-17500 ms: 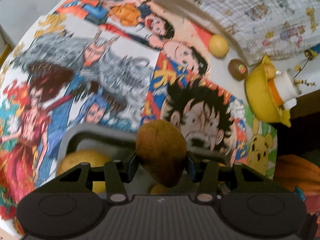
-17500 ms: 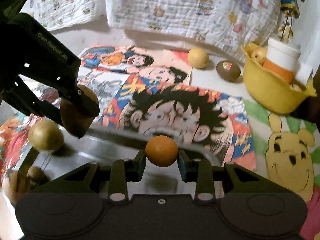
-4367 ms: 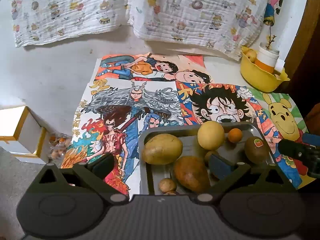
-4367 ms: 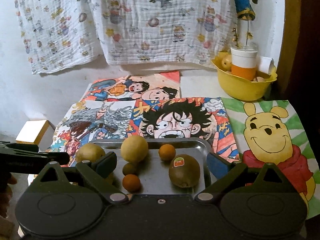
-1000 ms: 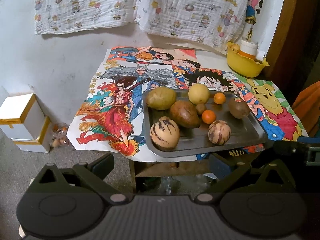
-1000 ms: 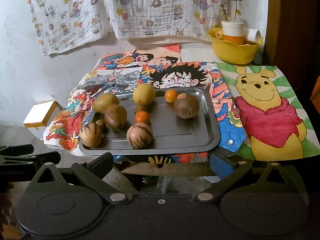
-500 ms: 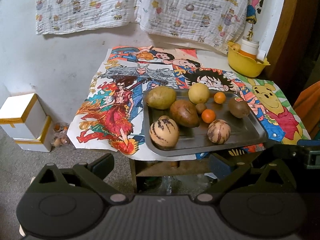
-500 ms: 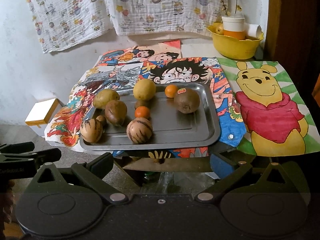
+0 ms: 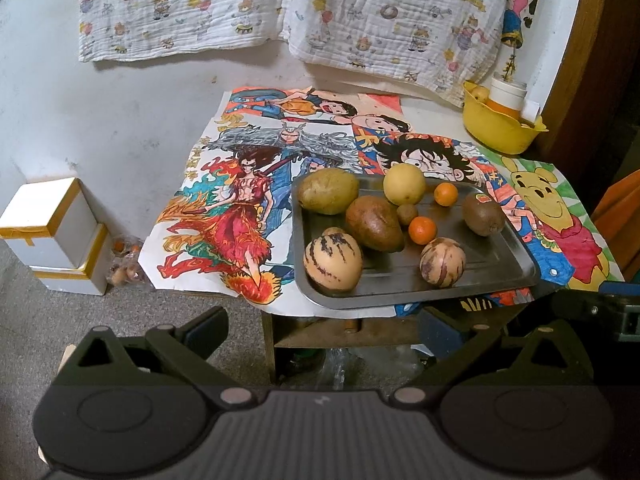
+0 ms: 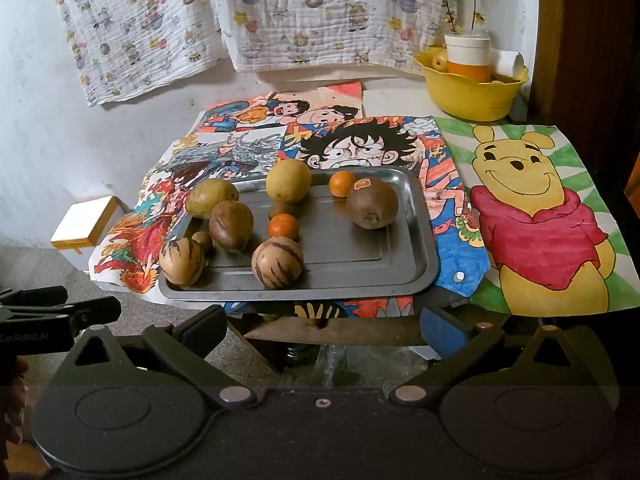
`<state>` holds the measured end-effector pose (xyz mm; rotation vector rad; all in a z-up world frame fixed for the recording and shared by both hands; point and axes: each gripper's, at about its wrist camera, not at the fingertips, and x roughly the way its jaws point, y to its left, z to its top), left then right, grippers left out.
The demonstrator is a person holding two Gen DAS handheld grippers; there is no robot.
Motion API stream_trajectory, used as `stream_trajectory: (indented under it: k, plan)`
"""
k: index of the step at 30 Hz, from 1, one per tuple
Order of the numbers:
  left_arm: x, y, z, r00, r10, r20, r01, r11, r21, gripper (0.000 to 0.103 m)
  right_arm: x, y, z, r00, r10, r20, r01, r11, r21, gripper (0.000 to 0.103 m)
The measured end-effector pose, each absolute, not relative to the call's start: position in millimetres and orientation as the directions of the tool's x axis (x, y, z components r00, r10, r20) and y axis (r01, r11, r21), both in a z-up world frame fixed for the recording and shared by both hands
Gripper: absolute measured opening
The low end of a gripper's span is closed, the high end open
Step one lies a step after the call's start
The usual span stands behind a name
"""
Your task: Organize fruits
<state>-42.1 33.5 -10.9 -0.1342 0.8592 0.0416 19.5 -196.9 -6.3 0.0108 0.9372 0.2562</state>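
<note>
A steel tray (image 9: 496, 276) (image 10: 384, 276) lies on the table near its front edge and holds several fruits: two striped melons (image 9: 333, 263) (image 10: 277, 261), a brown mango (image 9: 374, 223), a green mango (image 10: 211, 197), a yellow citrus (image 10: 288, 180), a kiwi (image 10: 372, 202) and two small oranges (image 9: 423, 230). My left gripper (image 9: 323, 330) is open and empty, held back in front of the table. My right gripper (image 10: 323, 328) is open and empty, also back from the table edge.
A yellow bowl (image 10: 468, 90) with a cup stands at the back right. Cartoon drawings (image 9: 248, 184) cover the table. White boxes (image 9: 52, 232) sit on the floor at left. A patterned cloth (image 10: 256, 12) hangs on the wall.
Both grippers have shifted slightly relative to the table over the last second, staying open and empty. Much earlier each held a fruit over the tray.
</note>
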Motion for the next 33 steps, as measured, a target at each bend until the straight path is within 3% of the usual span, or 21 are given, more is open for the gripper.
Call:
stream_trajectory:
  k: [33]
  plan:
    - [-40.2, 36.2, -14.6, 0.647, -0.019, -0.762, -0.088, 0.991, -0.100, 0.102, 21.9, -193.3, -10.8, 0.560, 0.218, -0.799, -0.205, 0.971, 0.121, 0.103]
